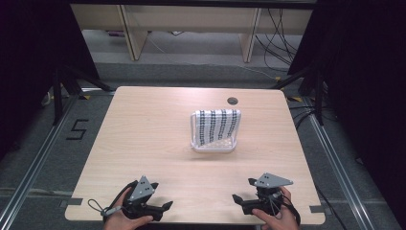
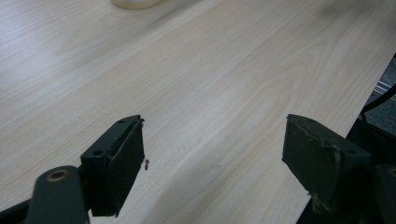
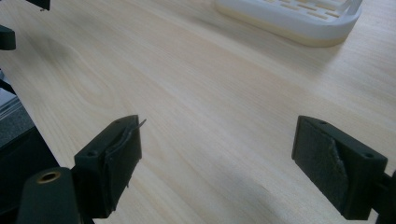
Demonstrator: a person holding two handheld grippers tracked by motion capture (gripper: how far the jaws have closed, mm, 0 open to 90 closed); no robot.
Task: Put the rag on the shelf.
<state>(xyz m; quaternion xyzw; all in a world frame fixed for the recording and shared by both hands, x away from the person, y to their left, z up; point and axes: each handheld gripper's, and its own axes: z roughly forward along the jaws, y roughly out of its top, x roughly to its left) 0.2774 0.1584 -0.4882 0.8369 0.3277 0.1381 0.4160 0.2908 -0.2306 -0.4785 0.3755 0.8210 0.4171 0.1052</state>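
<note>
Rack [image 1: 215, 143] with towel [image 1: 219, 125] mid-table; left claw [image 1: 165, 207], right claw [image 1: 238, 200] both agape, empty.

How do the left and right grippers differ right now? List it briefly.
The left gripper sits near the table's front-left edge with its jaws pointing right; the right gripper sits front-right with its jaws pointing left. The right gripper's grey plate lies flatter, while the left gripper's tilts up. Both are open, empty, hand-held, and short of the white rack.
</note>
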